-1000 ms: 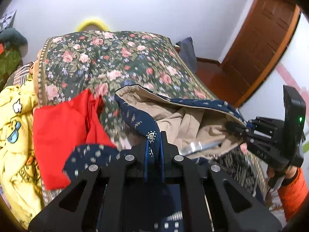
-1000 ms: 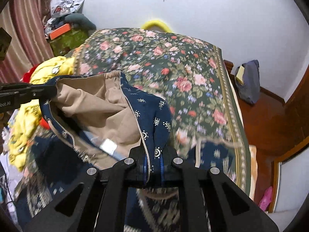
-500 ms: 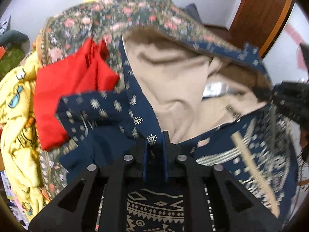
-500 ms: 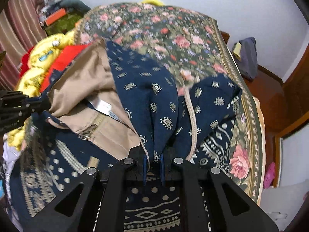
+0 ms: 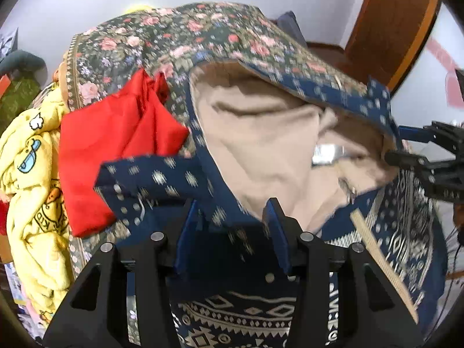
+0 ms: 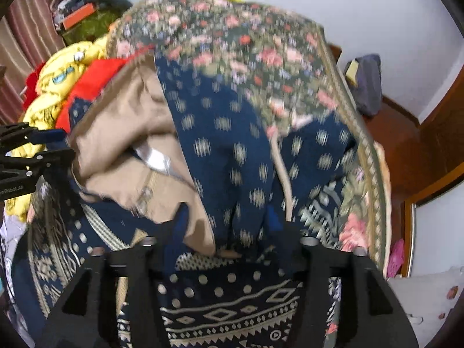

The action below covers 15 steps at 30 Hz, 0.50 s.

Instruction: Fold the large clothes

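early in the fold, by the look of it: one edge of the large navy garment with pale geometric print and tan lining (image 5: pixel 261 145) laid over toward the near side, nothing yet squared or stacked. still to do, judging from the bunching: flattening the tan inside, aligning edges, and making the further folds.

spread across the dark floral bedspread with pink roses (image 5: pixel 179 37), near edge under both tools, far part heaped up and turned inside out. tan lining exposed in a rumpled hollow, a small white label showing in it. navy collar-like strip with pale dots sticking out to the left, loose. banded zigzag border lying flat at the bottom of both views. soft, thick, prone to slumping.

left gripper (image 5: pixel 232 226) with blue-padded fingers spread apart, navy cloth lying between them but not pinched. right gripper (image 6: pixel 226 232) likewise parted, cloth draped between the fingers, somewhat blurred, apparently let go.

beside the garment on the left: a crumpled bright red cloth (image 5: pixel 116 150) touching the navy strip, and a yellow cartoon-print blanket (image 5: pixel 32 179) heaped at the bed's edge.
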{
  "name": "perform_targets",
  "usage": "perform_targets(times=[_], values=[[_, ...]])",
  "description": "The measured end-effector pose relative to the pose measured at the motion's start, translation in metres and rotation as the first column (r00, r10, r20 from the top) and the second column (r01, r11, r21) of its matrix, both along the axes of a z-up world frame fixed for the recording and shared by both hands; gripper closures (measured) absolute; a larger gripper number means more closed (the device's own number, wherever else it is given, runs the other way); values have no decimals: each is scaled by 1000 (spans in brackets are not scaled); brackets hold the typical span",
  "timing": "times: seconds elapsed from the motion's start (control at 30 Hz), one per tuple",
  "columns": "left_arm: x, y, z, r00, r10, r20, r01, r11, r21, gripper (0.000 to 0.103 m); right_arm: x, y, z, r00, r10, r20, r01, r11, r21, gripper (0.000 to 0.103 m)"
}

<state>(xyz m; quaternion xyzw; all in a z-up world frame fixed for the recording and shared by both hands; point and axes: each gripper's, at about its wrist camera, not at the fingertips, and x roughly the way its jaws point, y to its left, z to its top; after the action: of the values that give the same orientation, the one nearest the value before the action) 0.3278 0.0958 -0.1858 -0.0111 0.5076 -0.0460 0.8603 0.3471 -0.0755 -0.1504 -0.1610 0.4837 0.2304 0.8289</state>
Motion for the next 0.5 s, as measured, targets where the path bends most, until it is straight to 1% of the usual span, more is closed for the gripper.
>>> perform_targets(times=[0.07,0.2,0.37,0.5], values=[[9,4,4,1000,13,11,-12,1000,-7,55,2,6,10,999,17,31,-18,999,28,45],[34,14,5,999,46,12,-46,999,-17,55,14,27,15,998,49,40,-51,998,41,45],[63,22,-9,998,69,-10,-69,997,-43,55,36,54,4,997,80,10,-80,996,47,45],[84,28,-24,996,85,-37,-88,993,-76,55,53,69,-9,996,93,12,-93,996,14,45]])
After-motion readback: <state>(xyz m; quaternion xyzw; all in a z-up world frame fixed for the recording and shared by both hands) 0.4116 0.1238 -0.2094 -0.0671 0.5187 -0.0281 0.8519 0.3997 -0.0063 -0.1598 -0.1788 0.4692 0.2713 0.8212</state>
